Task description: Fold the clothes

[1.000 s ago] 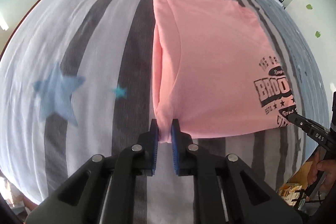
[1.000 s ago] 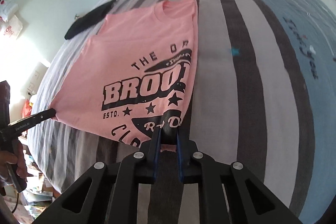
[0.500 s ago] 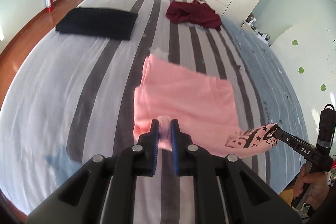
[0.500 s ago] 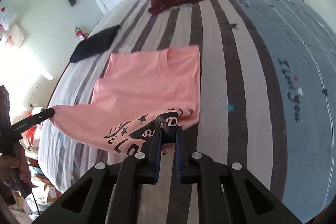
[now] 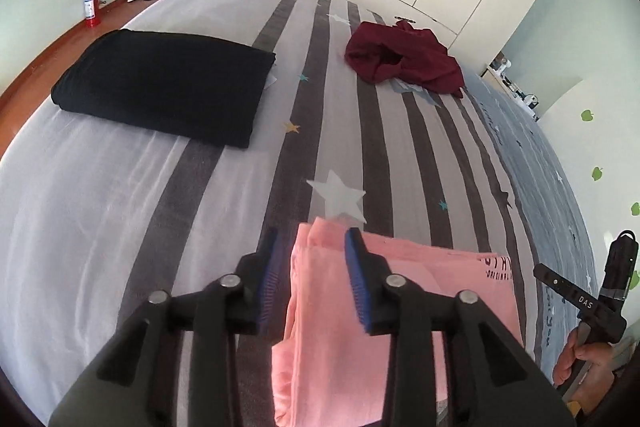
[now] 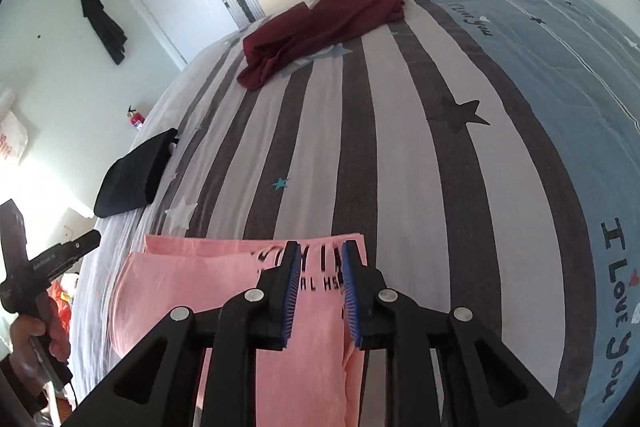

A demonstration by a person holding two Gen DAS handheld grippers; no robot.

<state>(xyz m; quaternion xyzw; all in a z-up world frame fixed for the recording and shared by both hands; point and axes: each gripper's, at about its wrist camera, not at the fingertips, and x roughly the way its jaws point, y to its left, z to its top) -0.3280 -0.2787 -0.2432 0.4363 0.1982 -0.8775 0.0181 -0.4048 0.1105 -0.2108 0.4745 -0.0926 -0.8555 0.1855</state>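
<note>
Shirt (image 5: 400,307): pink, folded double on bed (image 5: 120,207); long axis across both tools
Left gripper (image 5: 312,275): released, over left corner
Right gripper (image 6: 320,291): released, over right corner

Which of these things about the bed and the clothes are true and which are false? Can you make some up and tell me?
1. The pink shirt lies folded on the striped bed. True.
2. The left gripper is squeezing the pink shirt tight. False: its jaws stand open, with the shirt lying beneath them.
3. The black garment is folded flat. True.
4. The dark red garment is neatly folded too. False: it lies rumpled near the far end of the bed.
5. The right gripper is shut. False: its jaws are open above the shirt's printed letters.
</note>
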